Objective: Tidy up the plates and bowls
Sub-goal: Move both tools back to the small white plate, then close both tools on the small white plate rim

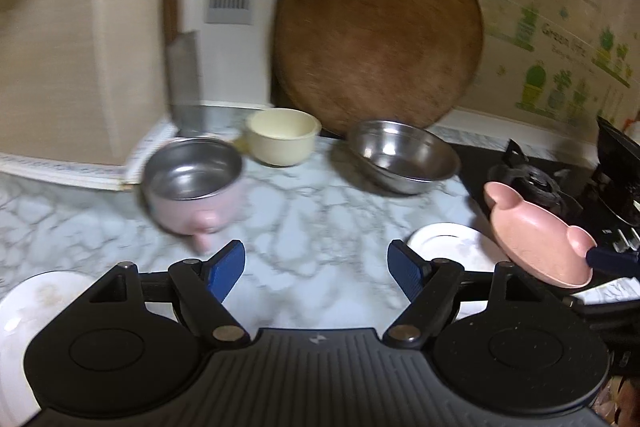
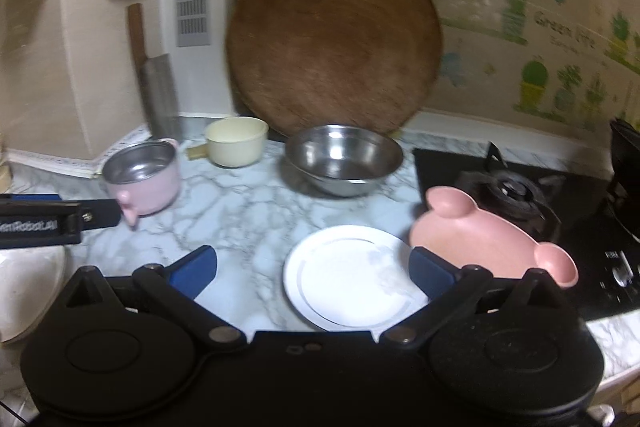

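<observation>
Right wrist: white plate (image 2: 352,277) between open tongs (image 2: 314,273).

A pink bowl (image 2: 142,179) with a steel lining and a stubby handle sits upright at the left of the marble counter (image 2: 240,211). Just behind it stands a cream bowl (image 2: 236,141), also upright. To the right of that rests a wide steel bowl (image 2: 344,159), empty, close to the hob. Nearer the front lies a flat white plate (image 2: 348,279). Beside it, a pink plate with two round ears (image 2: 492,243) sits tilted, overlapping the hob's edge. Another white plate (image 1: 24,311) shows at far left.
</observation>
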A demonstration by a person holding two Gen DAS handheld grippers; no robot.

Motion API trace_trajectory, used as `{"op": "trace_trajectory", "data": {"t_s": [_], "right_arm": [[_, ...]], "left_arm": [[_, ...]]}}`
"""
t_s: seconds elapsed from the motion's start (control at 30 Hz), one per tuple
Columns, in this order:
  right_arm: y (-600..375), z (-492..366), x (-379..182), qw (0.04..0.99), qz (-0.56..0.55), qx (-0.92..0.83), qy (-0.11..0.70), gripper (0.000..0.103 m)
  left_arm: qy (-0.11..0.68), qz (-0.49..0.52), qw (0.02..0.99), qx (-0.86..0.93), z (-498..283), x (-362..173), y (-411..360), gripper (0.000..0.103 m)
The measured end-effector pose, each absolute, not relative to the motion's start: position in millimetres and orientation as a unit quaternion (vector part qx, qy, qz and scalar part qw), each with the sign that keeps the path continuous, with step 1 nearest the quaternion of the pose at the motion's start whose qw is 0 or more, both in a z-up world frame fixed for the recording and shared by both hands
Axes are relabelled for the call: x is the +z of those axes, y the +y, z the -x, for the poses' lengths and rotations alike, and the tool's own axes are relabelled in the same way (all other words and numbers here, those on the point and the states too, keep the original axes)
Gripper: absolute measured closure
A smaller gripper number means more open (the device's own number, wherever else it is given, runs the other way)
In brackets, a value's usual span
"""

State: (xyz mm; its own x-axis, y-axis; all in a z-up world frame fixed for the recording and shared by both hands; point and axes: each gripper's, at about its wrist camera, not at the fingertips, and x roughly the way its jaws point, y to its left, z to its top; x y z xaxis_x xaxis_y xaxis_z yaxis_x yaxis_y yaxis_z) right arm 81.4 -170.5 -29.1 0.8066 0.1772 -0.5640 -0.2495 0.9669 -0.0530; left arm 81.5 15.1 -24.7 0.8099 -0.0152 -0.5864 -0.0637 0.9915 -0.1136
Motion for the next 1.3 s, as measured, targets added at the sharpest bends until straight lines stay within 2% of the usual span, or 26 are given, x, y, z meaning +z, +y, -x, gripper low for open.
{"op": "trace_trajectory", "data": {"t_s": [0.43,0.8,0.97,1.1,1.3], "right_arm": [[-215.7,-107.8,-63.5,0.937,0.030,0.056,0.342,0.002],[-229.7,-133.7,-87.1,0.924,0.005,0.054,0.378,0.006],[-232.2,-145.7,-96.5,0.916,-0.022,0.068,0.395,0.010],[-233.9,-153.4,-105.2,0.908,-0.038,0.070,0.412,0.018],[-239.9,-165.5,-111.8,0.897,-0.066,0.067,0.431,0.022]], "left_arm": [[0.375,0.039,0.925,-0.051,-164.6,-67.7,-44.1,0.025],[0.416,0.033,0.906,-0.067,-200.4,-97.4,-67.6,0.025],[0.431,0.048,0.898,-0.076,-215.1,-106.6,-67.2,0.025],[0.441,0.052,0.893,-0.080,-223.6,-113.4,-67.7,0.025],[0.454,0.058,0.886,-0.080,-232.9,-120.4,-68.4,0.026]]}}
